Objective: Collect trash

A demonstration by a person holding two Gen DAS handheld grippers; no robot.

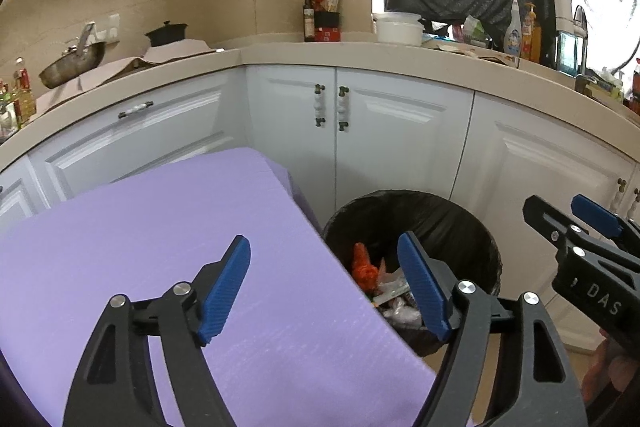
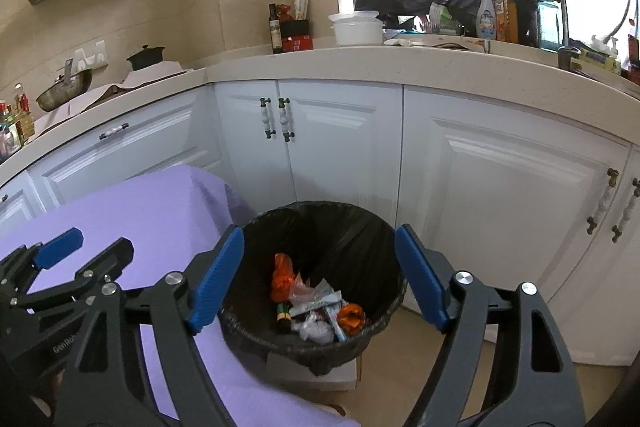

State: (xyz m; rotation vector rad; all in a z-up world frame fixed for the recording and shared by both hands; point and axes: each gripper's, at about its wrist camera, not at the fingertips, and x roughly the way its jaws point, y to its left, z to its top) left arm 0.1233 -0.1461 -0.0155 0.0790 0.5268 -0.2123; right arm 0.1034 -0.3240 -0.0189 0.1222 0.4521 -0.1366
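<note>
A round bin with a black liner stands on the floor beside a table with a purple cloth. Inside lies trash: orange wrappers, clear plastic, a small bottle. My right gripper is open and empty, held above the bin's mouth. My left gripper is open and empty over the purple table's right edge, next to the bin. The trash shows partly behind the table edge. The right gripper appears at the right of the left wrist view; the left gripper at the left of the right wrist view.
White cabinet doors stand behind the bin under a beige counter. The counter holds a white pot, bottles, a wok and a black pot. Tan floor lies to the bin's right.
</note>
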